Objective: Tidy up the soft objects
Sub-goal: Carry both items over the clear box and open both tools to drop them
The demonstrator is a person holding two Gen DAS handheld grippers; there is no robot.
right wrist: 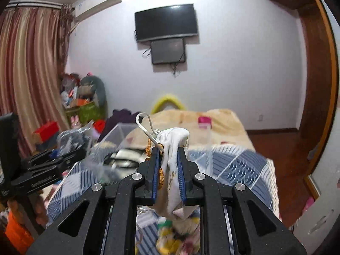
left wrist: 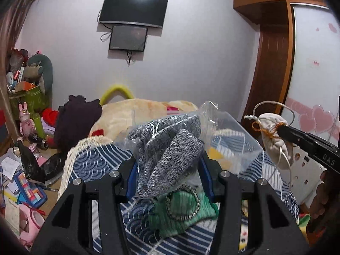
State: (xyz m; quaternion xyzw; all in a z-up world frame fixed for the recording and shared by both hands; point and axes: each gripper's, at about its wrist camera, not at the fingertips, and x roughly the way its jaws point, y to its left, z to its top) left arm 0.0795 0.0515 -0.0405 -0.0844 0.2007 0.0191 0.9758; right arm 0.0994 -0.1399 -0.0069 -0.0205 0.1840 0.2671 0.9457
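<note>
Left tongs [left wrist: 167,167]: mine, pinching a clear bag of grey knitwear [left wrist: 170,148], held up over the bed.
Right tongs [right wrist: 169,167]: pressed on a white pouch [right wrist: 174,165] with an orange cord and a white loop; it hangs between the blue pads, above the bed.
Below the left tongs: a green knit [left wrist: 187,214] lies on the blue patterned cover [left wrist: 95,159].
Cover: blue wave and stripe print with a pale fringe, spread over the near part of the bed.
Box [left wrist: 231,140]: clear plastic, standing on the cover just behind the bag.
Farther on the bed: a beige blanket [right wrist: 191,119] and a dark purple garment [left wrist: 76,119].
Left side: clutter on the floor [left wrist: 19,180], striped curtains [right wrist: 27,68].
Far wall: a TV [left wrist: 133,8] with a smaller screen [left wrist: 128,38] just under it.
Right: brown wardrobe [left wrist: 274,48].
</note>
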